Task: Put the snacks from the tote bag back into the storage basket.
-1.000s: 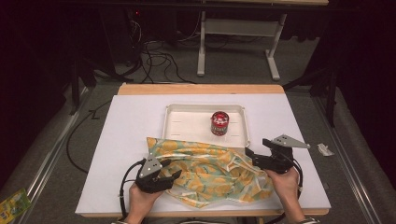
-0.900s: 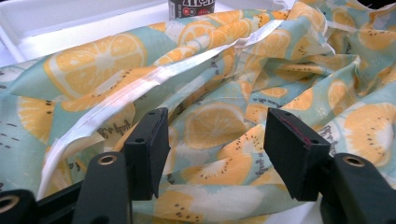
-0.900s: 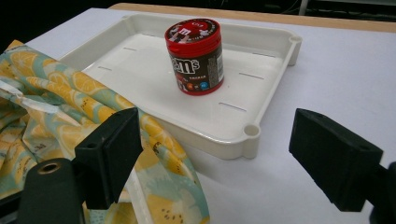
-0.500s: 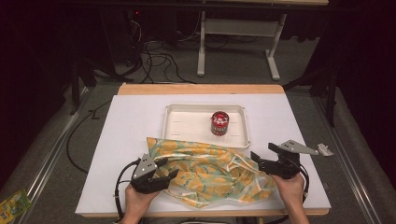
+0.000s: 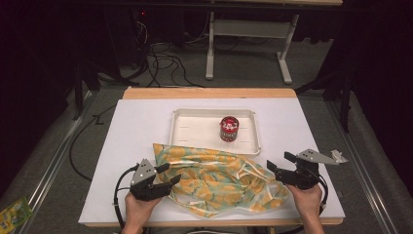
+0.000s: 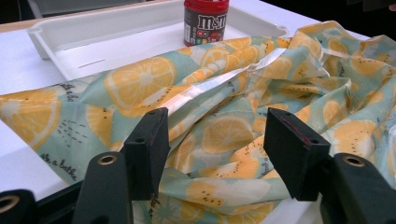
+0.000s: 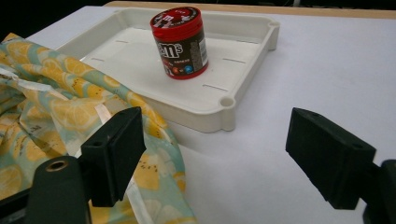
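Observation:
A crumpled bag printed with lemon slices [image 5: 219, 180] lies on the white table in front of a white tray [image 5: 195, 139]. A red-lidded candy jar [image 5: 228, 128] stands upright in the tray. My left gripper [image 5: 169, 174] is open at the bag's left edge, and in the left gripper view its jaws [image 6: 217, 154] straddle a fold of the bag [image 6: 224, 88] without closing on it. My right gripper [image 5: 279, 162] is open just off the bag's right edge. In the right gripper view its jaws [image 7: 219, 158] span bare table, with the bag [image 7: 60, 107] at left and the jar [image 7: 180, 42] ahead.
The tray [image 7: 243, 79] sits mid-table, its near rim touched by the bag. Bare white tabletop [image 5: 302, 122] lies right of the tray and along the left side. Cables and a desk frame [image 5: 243, 44] stand on the floor beyond the table.
My right gripper has drawn back to the right and toward the near edge, away from the bag. My left gripper has shifted slightly left. The bag has barely moved.

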Available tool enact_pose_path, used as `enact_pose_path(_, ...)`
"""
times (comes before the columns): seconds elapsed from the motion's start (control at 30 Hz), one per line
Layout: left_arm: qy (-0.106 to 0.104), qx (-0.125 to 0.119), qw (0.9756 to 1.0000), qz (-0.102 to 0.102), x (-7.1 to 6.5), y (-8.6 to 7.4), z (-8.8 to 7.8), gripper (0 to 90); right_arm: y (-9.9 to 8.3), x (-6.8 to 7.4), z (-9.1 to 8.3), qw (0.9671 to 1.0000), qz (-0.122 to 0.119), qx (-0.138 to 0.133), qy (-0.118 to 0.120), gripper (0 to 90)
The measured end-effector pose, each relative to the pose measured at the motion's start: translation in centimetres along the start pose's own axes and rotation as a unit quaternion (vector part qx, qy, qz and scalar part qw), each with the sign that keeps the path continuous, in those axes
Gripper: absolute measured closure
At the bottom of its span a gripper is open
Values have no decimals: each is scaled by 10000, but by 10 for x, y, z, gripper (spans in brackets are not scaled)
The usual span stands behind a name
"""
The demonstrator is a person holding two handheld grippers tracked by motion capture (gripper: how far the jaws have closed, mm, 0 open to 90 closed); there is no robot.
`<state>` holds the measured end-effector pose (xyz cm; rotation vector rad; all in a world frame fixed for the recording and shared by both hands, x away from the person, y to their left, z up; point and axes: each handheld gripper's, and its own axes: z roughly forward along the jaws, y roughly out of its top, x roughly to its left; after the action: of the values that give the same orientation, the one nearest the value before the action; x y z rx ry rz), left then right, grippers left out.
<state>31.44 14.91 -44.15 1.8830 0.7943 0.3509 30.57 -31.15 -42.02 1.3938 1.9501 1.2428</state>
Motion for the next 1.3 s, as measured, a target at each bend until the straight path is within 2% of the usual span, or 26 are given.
enact_pose_path(0.2, 57, -35, 10000, -45, 5, 0, -5, 410, -3, -5, -5, 9999, 80, -81, -14, 249)
enact_pose_path(0.4, 126, -74, 9998, -101, 11, 0, -11, 410, -7, -13, -6, 9998, 166, -44, -28, 288)
enact_pose_path(0.77, 255, -140, 9994, -213, 22, 1, -19, 410, -13, -21, -9, 9993, 324, -55, -149, 316)
enact_pose_path(0.93, 316, -164, 9990, -261, 26, 1, -22, 411, -14, -25, -11, 9993, 315, -82, -184, 331)
enact_pose_path(1.3, 499, -104, 9980, -365, 38, -3, -26, 417, -19, -33, -14, 9985, 442, -110, -295, 358)
